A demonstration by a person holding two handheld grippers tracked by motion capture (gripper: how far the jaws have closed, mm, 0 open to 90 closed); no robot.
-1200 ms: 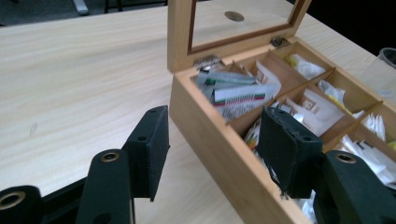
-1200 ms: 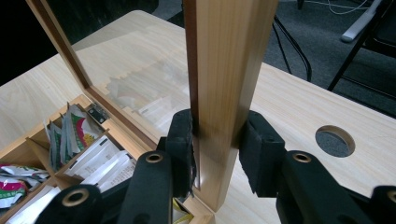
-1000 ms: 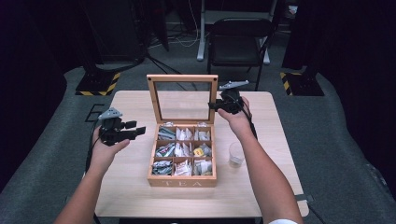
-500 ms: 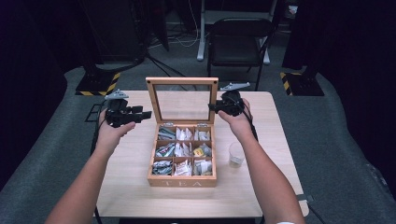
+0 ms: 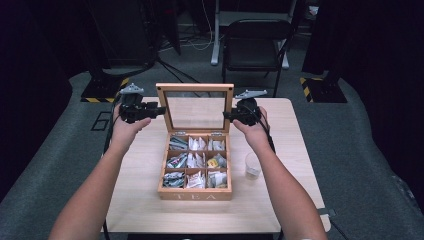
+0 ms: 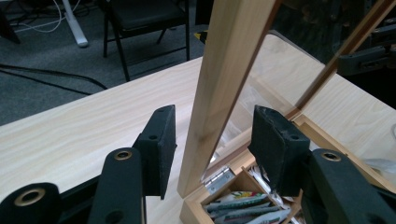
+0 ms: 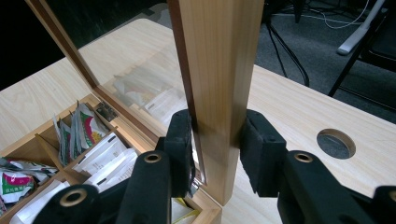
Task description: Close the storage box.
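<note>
A wooden tea box (image 5: 195, 192) stands mid-table with its glass lid (image 5: 195, 89) raised upright. Paper tea bags (image 5: 195, 160) fill its compartments. My right gripper (image 5: 227, 115) is shut on the lid's right frame post (image 7: 219, 56), both pads pressed against the wood (image 7: 217, 121). My left gripper (image 5: 159, 110) straddles the lid's left frame post (image 6: 219, 84). Its jaws have just been closing, and a narrow gap remains on each side of the post (image 6: 215, 116), so it counts as open.
A small clear plastic cup (image 5: 252, 165) stands right of the box, by my right forearm. The table (image 5: 140, 200) has a round cable hole (image 7: 335, 143) near its far right. A black chair (image 5: 255, 45) sits behind the table.
My left hand has travelled away from me and rightward to the lid's left edge, and its jaws have narrowed around the post. The right gripper has kept its hold, unmoved.
</note>
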